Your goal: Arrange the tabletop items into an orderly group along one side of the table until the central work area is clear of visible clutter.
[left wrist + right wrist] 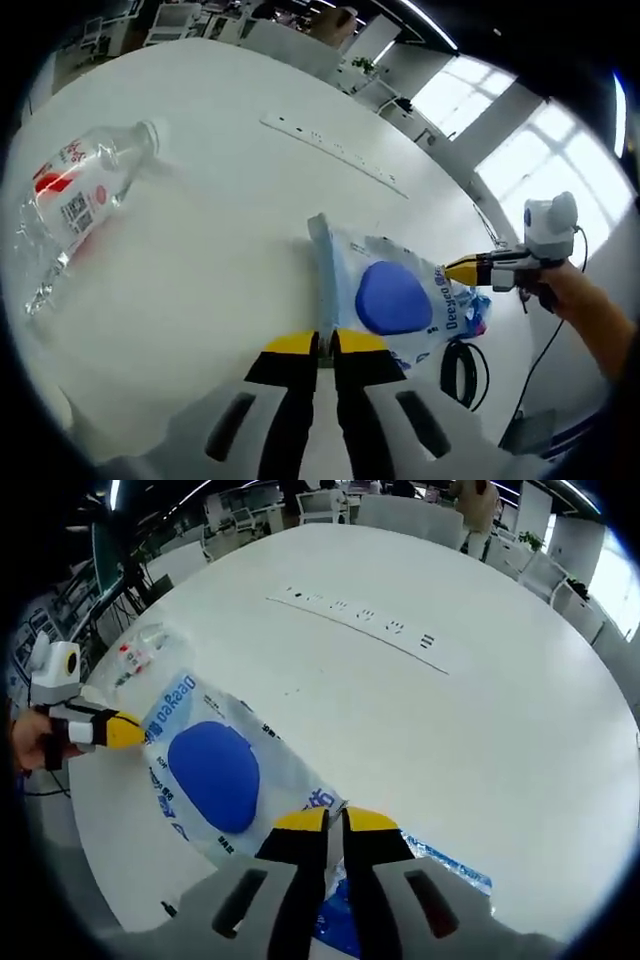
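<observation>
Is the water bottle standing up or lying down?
Lying down. The clear bottle rests on its side on the white table, its cap end pointing away from the left gripper.

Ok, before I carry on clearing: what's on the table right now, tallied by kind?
Wet-wipe pack, blue lid, held at opposite ends by the left gripper and right gripper: 1
Clear plastic bottle, lying on its side: 1
Black cable loop at the table edge: 1
Total: 3
</observation>
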`<state>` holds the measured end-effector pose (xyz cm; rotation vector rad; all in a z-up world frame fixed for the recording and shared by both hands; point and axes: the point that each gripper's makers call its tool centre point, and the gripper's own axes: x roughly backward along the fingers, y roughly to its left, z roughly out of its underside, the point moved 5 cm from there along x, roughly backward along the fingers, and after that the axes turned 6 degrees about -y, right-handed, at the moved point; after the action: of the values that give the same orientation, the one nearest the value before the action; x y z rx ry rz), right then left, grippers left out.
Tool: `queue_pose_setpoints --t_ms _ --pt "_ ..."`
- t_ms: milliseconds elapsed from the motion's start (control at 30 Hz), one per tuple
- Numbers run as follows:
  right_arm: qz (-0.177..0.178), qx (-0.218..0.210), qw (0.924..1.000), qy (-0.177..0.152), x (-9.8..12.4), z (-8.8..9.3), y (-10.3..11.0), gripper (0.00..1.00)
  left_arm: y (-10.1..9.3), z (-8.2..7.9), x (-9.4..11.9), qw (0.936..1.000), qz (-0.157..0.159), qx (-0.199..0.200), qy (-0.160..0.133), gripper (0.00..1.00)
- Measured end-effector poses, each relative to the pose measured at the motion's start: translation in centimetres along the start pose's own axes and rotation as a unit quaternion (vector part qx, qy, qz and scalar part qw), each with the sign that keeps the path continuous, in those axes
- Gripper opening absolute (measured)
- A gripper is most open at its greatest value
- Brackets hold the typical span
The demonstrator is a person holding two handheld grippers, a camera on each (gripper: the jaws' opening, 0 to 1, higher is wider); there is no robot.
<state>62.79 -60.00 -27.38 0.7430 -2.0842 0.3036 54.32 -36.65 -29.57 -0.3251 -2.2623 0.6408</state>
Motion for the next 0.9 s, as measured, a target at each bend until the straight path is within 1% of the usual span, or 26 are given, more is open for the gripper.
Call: queue_pose_setpoints --t_ms 133,200,433,533,700,833,900 --pt "0.002 0.0 1.0 -0.004 0.1 0.0 -0.1 0.06 0.0 -0.1 0.0 1.0 0.001 -0.007 0.0 0.05" --pt "0.004 0.003 1.0 -0.004 0.2 0.0 -0.1 0.07 0.0 -0.1 0.0 1.0 0.002 -0.008 -0.002 0.07" --pt "0.008 -0.001 0.9998 -0.019 0.2 -0.6 -0.3 0.11 -0.1 -0.4 0.2 0.9997 0.007 -0.024 -0.007 0.15" --pt "0.01 -0.002 0.9997 -0.024 0.4 -0.9 -0.3 0.13 0.0 -0.5 0.3 0.9996 0.005 -0.027 -0.009 0.22" --pt "0.011 -0.009 0.9993 -0.034 0.5 -1.2 -0.2 0.17 0.0 -0.7 0.7 0.9992 0.009 -0.038 -0.012 0.29" --pt "0.013 -0.017 0.9988 -0.044 0.9 -1.2 0.0 0.24 -0.2 -0.9 1.1 0.9988 0.014 -0.044 -0.016 0.38" --pt "0.013 -0.022 0.9985 -0.049 1.1 -1.3 0.1 0.26 -0.3 -1.0 1.3 0.9986 0.017 -0.046 -0.019 0.41"
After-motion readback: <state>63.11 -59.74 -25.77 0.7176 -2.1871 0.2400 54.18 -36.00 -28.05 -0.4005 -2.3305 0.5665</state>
